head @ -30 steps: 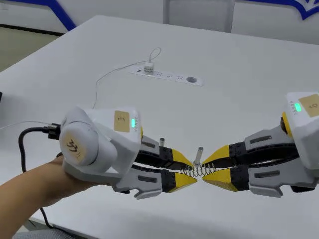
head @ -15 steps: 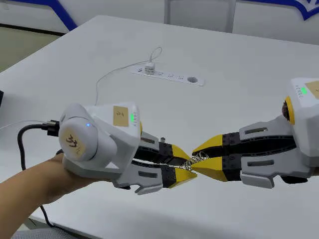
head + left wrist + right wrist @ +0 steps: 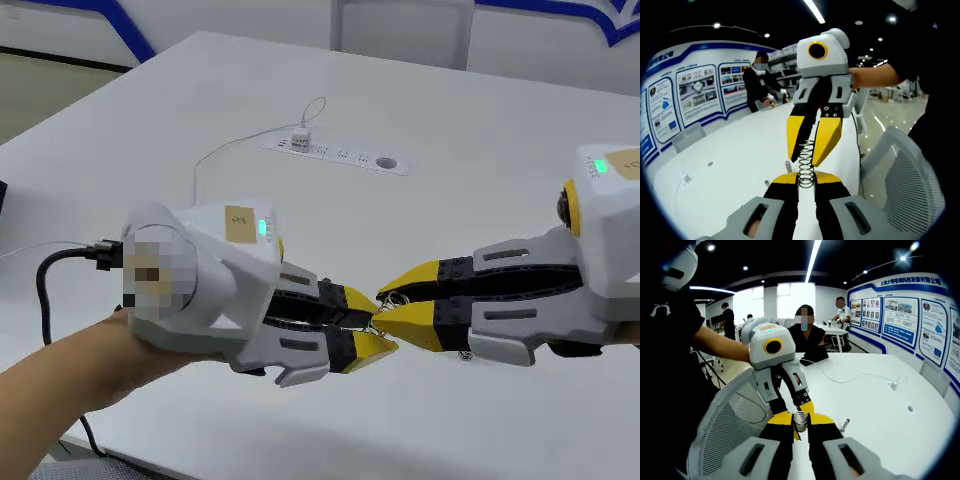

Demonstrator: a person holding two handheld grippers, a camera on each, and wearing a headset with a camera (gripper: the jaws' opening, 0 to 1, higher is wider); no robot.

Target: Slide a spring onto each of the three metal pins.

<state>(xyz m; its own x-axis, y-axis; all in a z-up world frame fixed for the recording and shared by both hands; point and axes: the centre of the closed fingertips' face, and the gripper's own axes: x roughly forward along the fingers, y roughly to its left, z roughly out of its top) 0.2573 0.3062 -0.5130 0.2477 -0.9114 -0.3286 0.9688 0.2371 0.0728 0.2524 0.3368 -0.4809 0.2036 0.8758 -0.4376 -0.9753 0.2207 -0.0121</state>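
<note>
Your left gripper and right gripper both have jaws pinched narrow on opposite ends of one spring, up off the table, while the pin nearby stands bare, so likely nothing is threaded yet.

Your left hand-held gripper and right hand-held gripper meet tip to tip above the counter, with the spring between them. A pin stands near their tips, and a power strip lies well beyond.

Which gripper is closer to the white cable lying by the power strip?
Left. The white cable curves down just behind the left gripper; the right gripper reaches in from the far side.
</note>
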